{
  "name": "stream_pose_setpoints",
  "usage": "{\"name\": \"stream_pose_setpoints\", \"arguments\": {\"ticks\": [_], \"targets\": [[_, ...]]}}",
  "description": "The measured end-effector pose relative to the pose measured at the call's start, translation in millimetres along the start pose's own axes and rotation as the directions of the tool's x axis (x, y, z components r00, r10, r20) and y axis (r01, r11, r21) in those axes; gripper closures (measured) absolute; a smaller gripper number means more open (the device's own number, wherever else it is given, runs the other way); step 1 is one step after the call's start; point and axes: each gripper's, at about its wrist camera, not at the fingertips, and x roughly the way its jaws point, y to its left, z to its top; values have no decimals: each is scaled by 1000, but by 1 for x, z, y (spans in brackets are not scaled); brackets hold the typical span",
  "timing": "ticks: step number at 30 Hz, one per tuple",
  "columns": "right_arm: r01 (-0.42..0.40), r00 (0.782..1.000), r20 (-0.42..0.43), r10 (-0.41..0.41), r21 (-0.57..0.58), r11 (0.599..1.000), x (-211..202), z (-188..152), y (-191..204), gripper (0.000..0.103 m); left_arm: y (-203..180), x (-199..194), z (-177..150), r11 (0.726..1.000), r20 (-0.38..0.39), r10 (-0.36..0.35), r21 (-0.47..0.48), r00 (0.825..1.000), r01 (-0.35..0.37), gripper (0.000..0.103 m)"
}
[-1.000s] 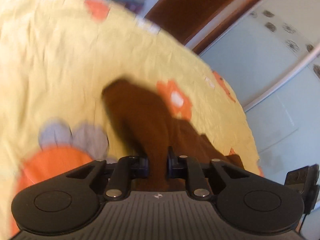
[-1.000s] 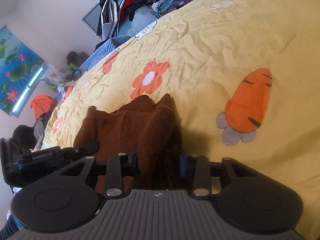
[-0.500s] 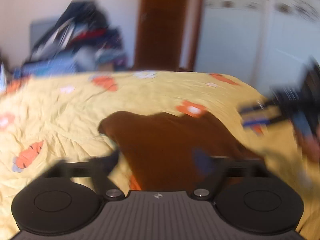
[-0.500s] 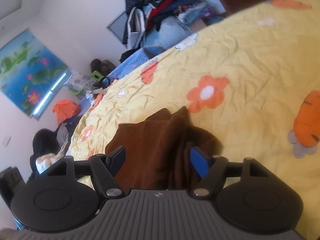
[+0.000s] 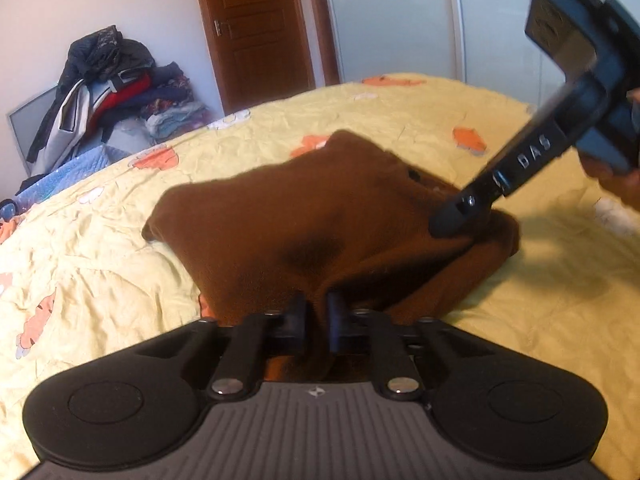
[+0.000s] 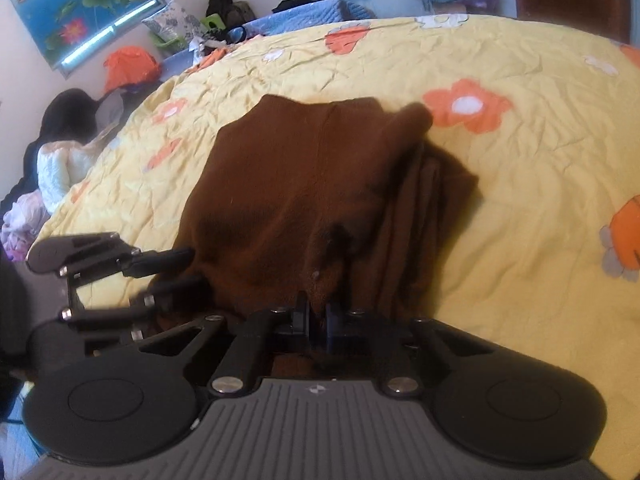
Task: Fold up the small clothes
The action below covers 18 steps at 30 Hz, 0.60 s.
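our left tongs (image 5: pixel 318 312) and right tongs (image 6: pixel 316 316) each pinch the near edge of the brown garment (image 5: pixel 320 216), which lies bunched on the bed (image 5: pixel 100 272). we think uneven pulling could skew the fold, or the thin pinch could slip.

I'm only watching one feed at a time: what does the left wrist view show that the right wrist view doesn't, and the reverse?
Left wrist only: the wardrobe beside the door, and a hand behind the right gripper.

Right wrist only: the pond poster and a carrot print on the bedspread.

Both: the brown garment on that yellow bedspread, pinched at its near edge by the left gripper and by the right, and the clothes pile behind.
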Motion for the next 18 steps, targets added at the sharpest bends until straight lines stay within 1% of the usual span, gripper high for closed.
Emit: {"name": "stream_pose_setpoints", "arguments": {"ticks": [1, 3, 5, 6, 7, 8, 9, 11, 12, 13, 14, 15, 16, 17, 18], "targets": [[-15, 1000, 5, 15, -3, 1000, -6, -3, 1, 89, 1, -9, -2, 1000, 15, -4, -1, 1000, 4, 97], [-55, 998, 25, 55, -17, 998, -23, -8, 5, 89, 4, -22, -6, 1000, 20, -23, -6, 1000, 23, 97], [-74, 997, 30, 75, -8, 997, -32, -17, 7, 90, 9, -23, -18, 1000, -9, -10, -3, 1000, 10, 97], [-74, 997, 9, 74, 0, 997, -30, -24, 6, 90, 10, -18, -24, 1000, -37, 1, -6, 999, -1, 97], [-48, 999, -21, 47, -9, 999, -23, -30, 4, 90, 12, -15, -29, 1000, -50, 4, -21, 999, -5, 96], [-12, 999, -38, 12, -13, 1000, -16, -35, 2, 90, 13, -17, -32, 999, -41, -8, -37, 999, 7, 96], [-23, 999, -31, 23, 7, 1000, -16, -37, -2, 91, 14, -22, -33, 999, -30, -20, -49, 999, 18, 94], [-78, 997, 5, 78, 86, 993, -27, -28, -9, 82, 17, -35, -29, 996, -16, -52, -79, 999, 51, 90], [-97, 994, 51, 92, 106, 990, -37, -21, -11, 65, 20, -42, -27, 992, 11, -81, -99, 997, 81, 86], [-116, 988, 112, 103, 122, 986, -46, -15, -13, 36, 25, -48, -27, 985, 47, -110, -127, 993, 115, 82], [-128, 979, 174, 103, 143, 981, -55, -7, -16, 22, 28, -50, -25, 980, 68, -121, -150, 990, 130, 65], [-131, 969, 230, 91, 166, 977, -59, 1, -21, 14, 32, -49, -22, 976, 78, -115, -176, 990, 128, 37], [-130, 964, 255, 80, 188, 974, -57, 12, -26, 15, 32, -46, -19, 975, 88, -92, -194, 992, 108, 26], [-122, 964, 257, 65, 211, 970, -51, 23, -30, 15, 34, -44, -15, 974, 104, -65, -208, 992, 86, 19], [-115, 967, 251, 53, 239, 964, -42, 34, -35, 16, 34, -42, -11, 972, 113, -58, -219, 992, 82, 19]]}}
